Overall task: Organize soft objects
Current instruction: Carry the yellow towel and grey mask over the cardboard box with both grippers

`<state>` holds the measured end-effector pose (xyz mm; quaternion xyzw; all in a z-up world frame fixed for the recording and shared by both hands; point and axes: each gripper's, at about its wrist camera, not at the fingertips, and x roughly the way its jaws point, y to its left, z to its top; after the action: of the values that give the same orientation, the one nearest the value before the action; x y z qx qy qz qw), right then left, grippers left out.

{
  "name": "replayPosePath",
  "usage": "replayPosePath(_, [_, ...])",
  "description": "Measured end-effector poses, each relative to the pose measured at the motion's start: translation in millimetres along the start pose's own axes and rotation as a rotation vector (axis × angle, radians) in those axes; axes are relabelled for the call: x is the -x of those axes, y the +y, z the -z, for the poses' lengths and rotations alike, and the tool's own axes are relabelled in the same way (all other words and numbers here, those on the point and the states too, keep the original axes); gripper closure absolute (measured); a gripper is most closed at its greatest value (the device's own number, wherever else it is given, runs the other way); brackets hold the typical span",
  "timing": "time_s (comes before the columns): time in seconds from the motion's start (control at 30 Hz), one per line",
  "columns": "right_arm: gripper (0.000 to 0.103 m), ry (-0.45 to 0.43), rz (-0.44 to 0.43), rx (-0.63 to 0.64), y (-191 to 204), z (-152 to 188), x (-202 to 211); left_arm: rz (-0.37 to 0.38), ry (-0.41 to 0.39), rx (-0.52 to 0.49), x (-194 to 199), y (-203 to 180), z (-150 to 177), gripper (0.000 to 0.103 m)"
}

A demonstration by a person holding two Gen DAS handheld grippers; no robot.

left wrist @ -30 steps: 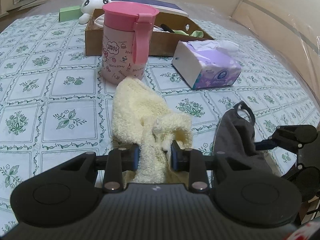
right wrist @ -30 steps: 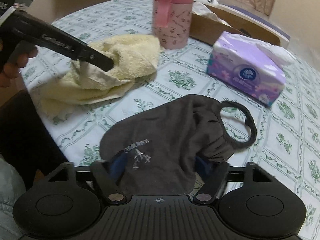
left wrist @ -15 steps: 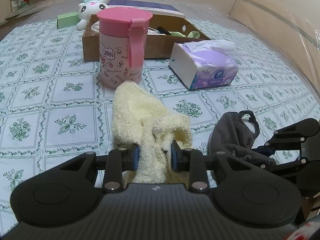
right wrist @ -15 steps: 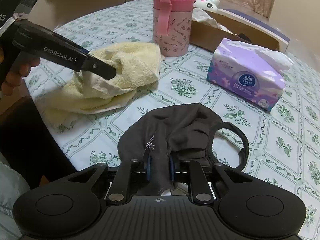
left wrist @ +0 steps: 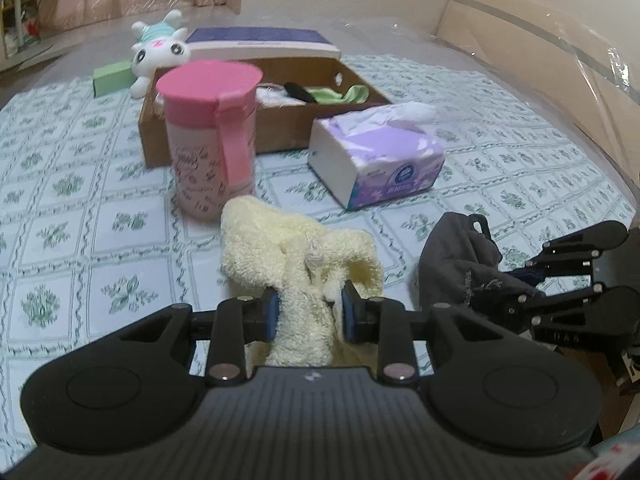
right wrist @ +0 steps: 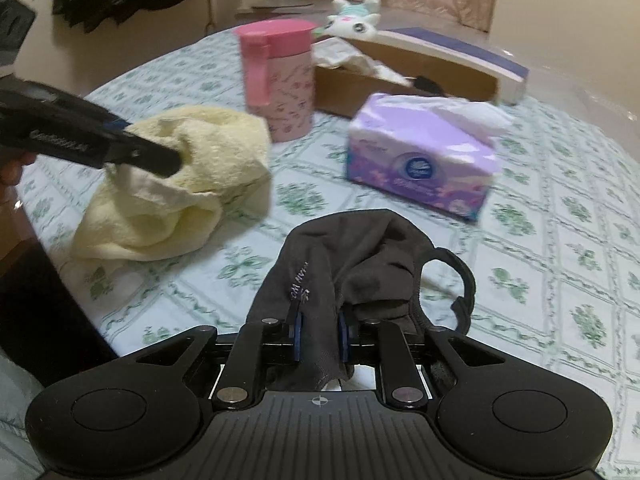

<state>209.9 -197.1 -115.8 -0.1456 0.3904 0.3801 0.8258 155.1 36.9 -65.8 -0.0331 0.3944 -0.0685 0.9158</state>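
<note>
A pale yellow towel (left wrist: 280,248) is pinched at a bunched fold by my left gripper (left wrist: 308,312), which is shut on it; part of the towel hangs lifted off the table. The right wrist view shows the same towel (right wrist: 208,160) with the left gripper (right wrist: 160,160) biting its top. A dark grey cloth with a loop strap (right wrist: 360,248) is clamped between the blue pads of my right gripper (right wrist: 320,336). That cloth (left wrist: 456,256) and the right gripper (left wrist: 532,280) also appear at the right of the left wrist view.
On the green-patterned tablecloth (left wrist: 80,220) stand a pink lidded jug (left wrist: 212,140), a purple tissue pack (left wrist: 380,160) and a cardboard box (left wrist: 280,128) holding cloths. A white plush toy (left wrist: 160,48) and a green box (left wrist: 112,80) lie behind. The table edge (right wrist: 80,300) is near left.
The right jaws closed onto the dark cloth and gathered it up. Both grippers rose a little, lifting the towel and the cloth partly off the table.
</note>
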Motion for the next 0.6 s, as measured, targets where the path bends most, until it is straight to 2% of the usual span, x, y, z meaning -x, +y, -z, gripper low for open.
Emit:
replayPosePath(0.37, [0.086, -0.048, 0.119, -0.085, -66.1, -11.3, 31.7, 0.002, -0.076, -0.121, 7.7, -20.7, -36.0, 0.076])
replayPosePath(0.6, [0.086, -0.097, 0.168, -0.101, -105.2, -29.8, 43.5, 0.016, -0.155, -0.178, 1.6, -31.1, -75.9, 0.076])
